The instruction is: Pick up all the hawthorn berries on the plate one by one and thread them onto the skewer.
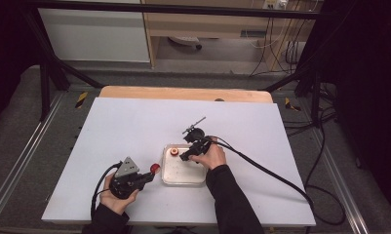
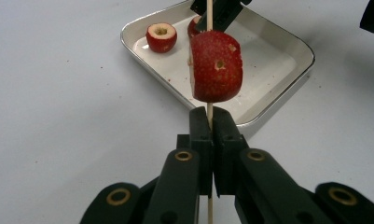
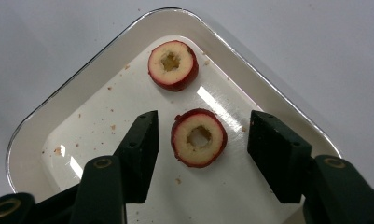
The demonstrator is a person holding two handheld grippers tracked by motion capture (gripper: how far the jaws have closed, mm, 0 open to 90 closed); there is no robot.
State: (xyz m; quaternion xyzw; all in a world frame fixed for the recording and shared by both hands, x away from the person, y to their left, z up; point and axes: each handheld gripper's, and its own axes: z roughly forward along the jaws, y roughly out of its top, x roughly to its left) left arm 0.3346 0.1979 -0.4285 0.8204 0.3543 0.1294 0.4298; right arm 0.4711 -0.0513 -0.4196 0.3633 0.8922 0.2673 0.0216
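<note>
My left gripper (image 2: 211,114) is shut on a thin wooden skewer (image 2: 209,11) that runs through a red fruit piece (image 2: 216,65) just beyond the jaws. In the high view this gripper (image 1: 148,176) is left of the metal tray (image 1: 167,179), with the skewered piece (image 1: 155,168) beside the tray's left rim. My right gripper (image 3: 203,131) is open low over the tray (image 3: 40,116), its jaws on either side of a cored red fruit ring (image 3: 198,137) without touching it. A second cored ring (image 3: 172,64) lies farther in.
A small black tool with a thin rod (image 1: 195,129) stands on the white table (image 1: 125,126) just behind the tray. A wooden board edge (image 1: 183,92) runs along the table's far side. Cables trail from both grippers.
</note>
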